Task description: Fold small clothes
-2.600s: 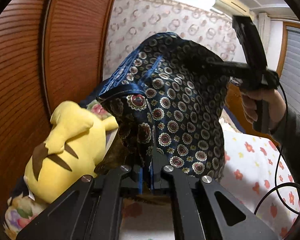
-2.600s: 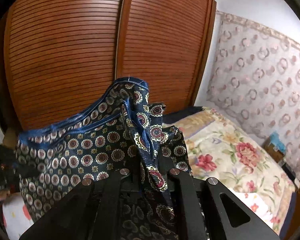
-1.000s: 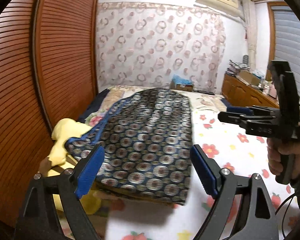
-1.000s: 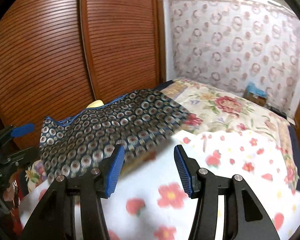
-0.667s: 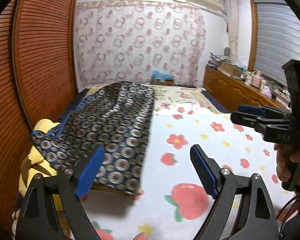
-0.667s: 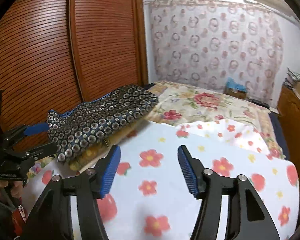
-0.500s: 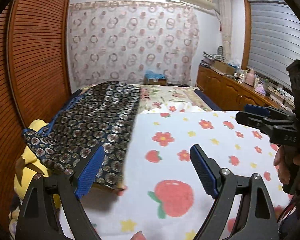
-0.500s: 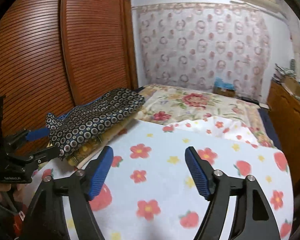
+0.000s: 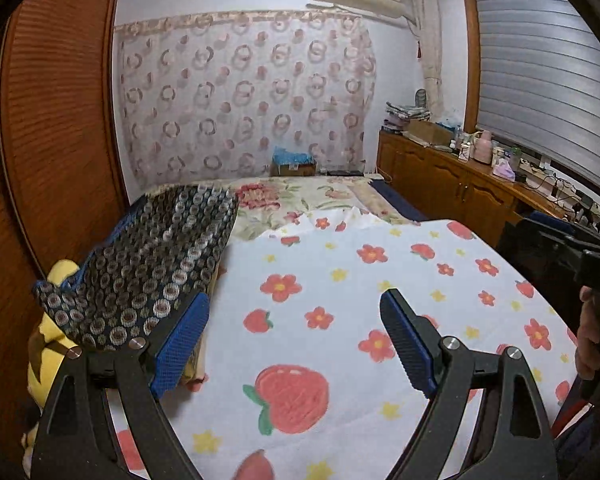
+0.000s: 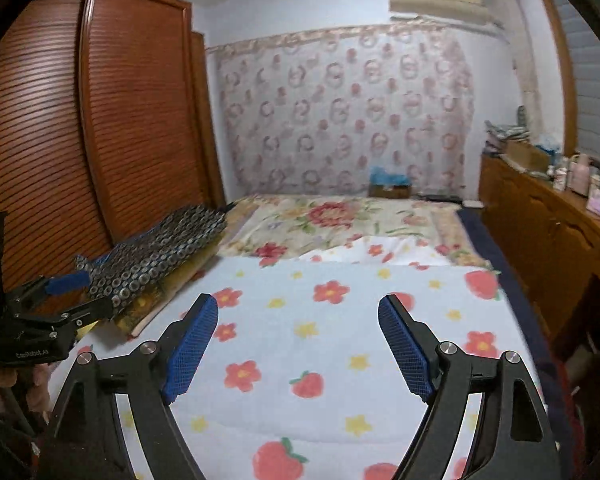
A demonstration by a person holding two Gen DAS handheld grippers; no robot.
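Over the white bedsheet printed with strawberries and flowers (image 9: 340, 280), we have let go of the folded navy medallion-print garment (image 9: 148, 272), now stacked at left of frame, so both left gripper (image 9: 296, 344) and right gripper (image 10: 298, 344) gape wide and empty, ready for another piece

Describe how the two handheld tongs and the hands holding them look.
The left tongs and the right tongs match: black angular frames with triangular cut-outs, silver round bolt heads, and blue cross-hatched textured pads on each finger. The left unit's black body carries small pale lettering, too blurred to read. Bare-skinned fingers grip the right unit's black handle. No cable shows.
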